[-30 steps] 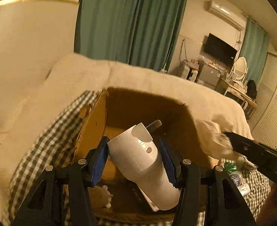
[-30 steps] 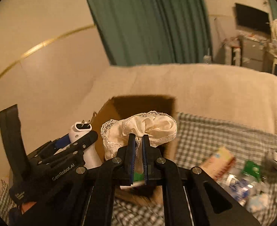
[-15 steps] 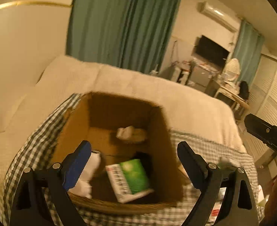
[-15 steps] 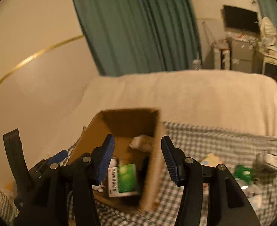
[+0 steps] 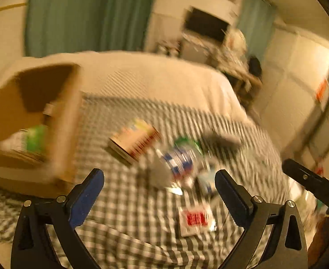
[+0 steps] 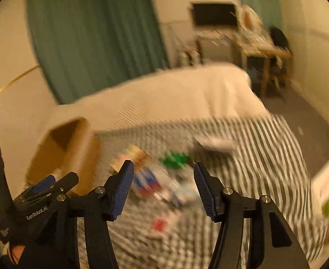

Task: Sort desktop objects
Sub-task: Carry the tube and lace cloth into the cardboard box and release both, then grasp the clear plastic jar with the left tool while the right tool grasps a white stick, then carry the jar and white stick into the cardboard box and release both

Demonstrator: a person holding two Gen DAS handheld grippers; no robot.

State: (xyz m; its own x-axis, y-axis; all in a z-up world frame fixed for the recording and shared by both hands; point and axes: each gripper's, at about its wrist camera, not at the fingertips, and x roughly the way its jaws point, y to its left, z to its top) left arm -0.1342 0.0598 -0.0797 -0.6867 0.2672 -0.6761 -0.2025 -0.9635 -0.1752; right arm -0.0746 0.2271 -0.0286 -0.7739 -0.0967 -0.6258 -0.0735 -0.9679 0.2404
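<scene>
Both views are motion-blurred. A cardboard box [image 5: 63, 121] stands at the left on the checked cloth [image 5: 128, 215]; a green-and-white packet [image 5: 33, 140] lies inside. The box also shows in the right wrist view [image 6: 74, 152]. Loose items lie in a cluster on the cloth: a tan and red box [image 5: 134, 141], a blue-labelled bottle [image 5: 177, 161], a green item [image 5: 188, 142], a red-and-white sachet [image 5: 195, 219]. My left gripper [image 5: 160, 192] is open and empty above the cloth. My right gripper [image 6: 163, 188] is open and empty above the same cluster [image 6: 155, 181].
A cream blanket [image 5: 155, 76] covers the bed behind the cloth. Green curtains, a TV and a desk stand at the back of the room. The left gripper's body [image 6: 36, 201] shows at lower left in the right wrist view. A white and green carton [image 6: 327, 186] lies at far right.
Both grippers let go of their items over the box: the white bottle and the cream lace cloth. Both have since swung right, away from the box, toward the loose cluster.
</scene>
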